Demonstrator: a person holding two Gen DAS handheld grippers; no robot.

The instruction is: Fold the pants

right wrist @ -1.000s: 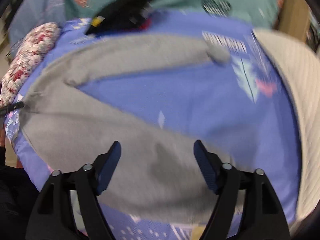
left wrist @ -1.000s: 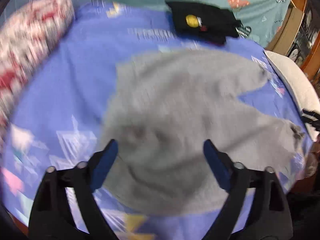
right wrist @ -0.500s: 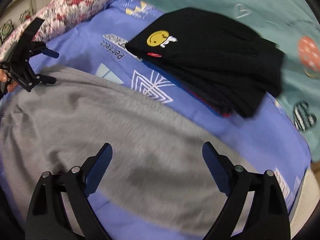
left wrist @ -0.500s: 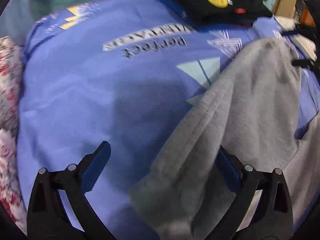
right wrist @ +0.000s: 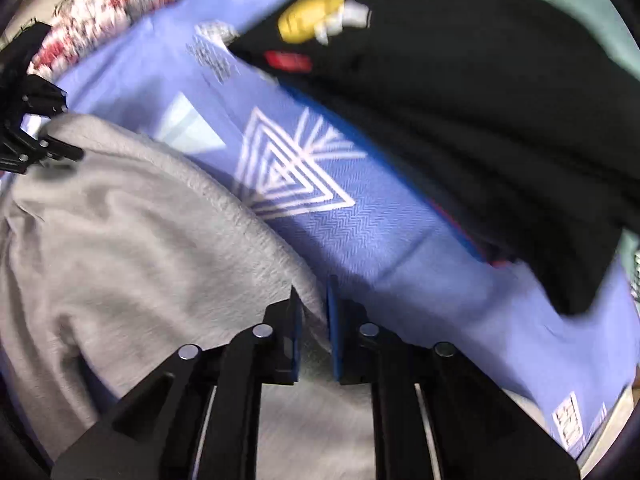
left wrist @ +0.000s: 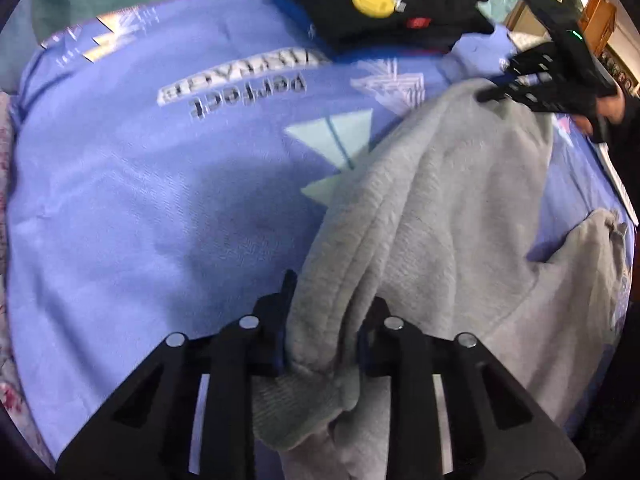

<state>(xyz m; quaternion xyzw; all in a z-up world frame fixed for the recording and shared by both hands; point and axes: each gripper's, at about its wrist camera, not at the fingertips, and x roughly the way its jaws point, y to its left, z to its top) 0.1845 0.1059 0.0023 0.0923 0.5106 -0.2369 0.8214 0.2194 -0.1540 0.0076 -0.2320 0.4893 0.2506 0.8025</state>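
Two grips are on, so I judge the first fold, one leg carried over the other, is in hand.

From my left wrist camera, the left gripper [left wrist: 324,320] is clamped on a bunched, ribbed edge of the soft grey fleece pants [left wrist: 448,216], which lie rumpled on the blue patterned bedsheet [left wrist: 140,200]. Across the cloth, the right gripper [left wrist: 520,92] meets the far edge.

From my right wrist camera, its fingers pinch a thin fold of grey fleece near the folded black garment with a yellow smiley patch [right wrist: 480,112]. Next I should move both grips together, keeping the cloth taut.
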